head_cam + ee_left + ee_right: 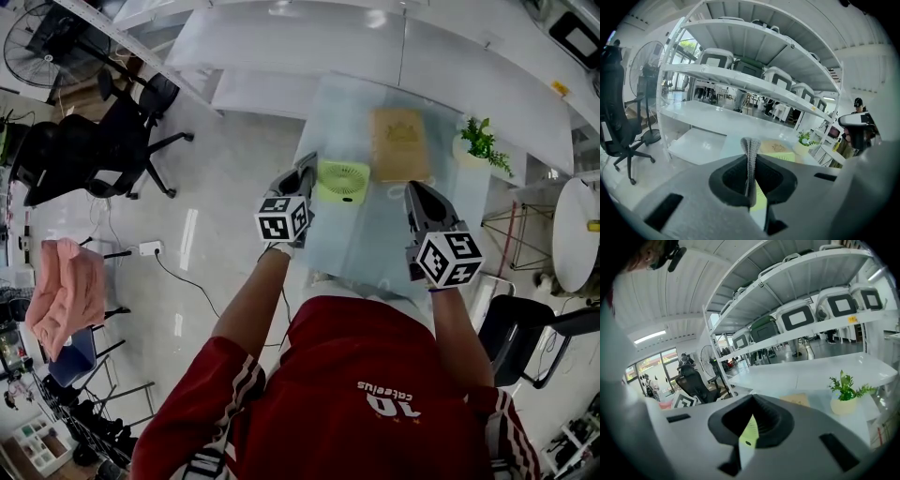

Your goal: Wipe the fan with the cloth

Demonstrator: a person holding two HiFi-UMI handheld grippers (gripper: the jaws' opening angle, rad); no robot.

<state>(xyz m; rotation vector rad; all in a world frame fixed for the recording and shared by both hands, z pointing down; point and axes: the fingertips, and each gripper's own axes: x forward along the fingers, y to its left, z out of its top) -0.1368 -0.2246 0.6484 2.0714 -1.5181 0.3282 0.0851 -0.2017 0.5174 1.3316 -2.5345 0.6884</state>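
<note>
A small lime-green fan stands on the glass table, just right of my left gripper. That gripper is shut and empty; its ribbed pads press together, with a strip of the fan showing below them. My right gripper hovers over the table to the right of the fan, tapered shut with nothing in it. A sliver of the fan shows past its jaws. A pink cloth hangs far off to the left, away from the table and both grippers.
On the table behind the fan lie a tan board and a potted plant. White shelving runs behind. A black office chair and a power strip are on the floor at left; a round white table is at right.
</note>
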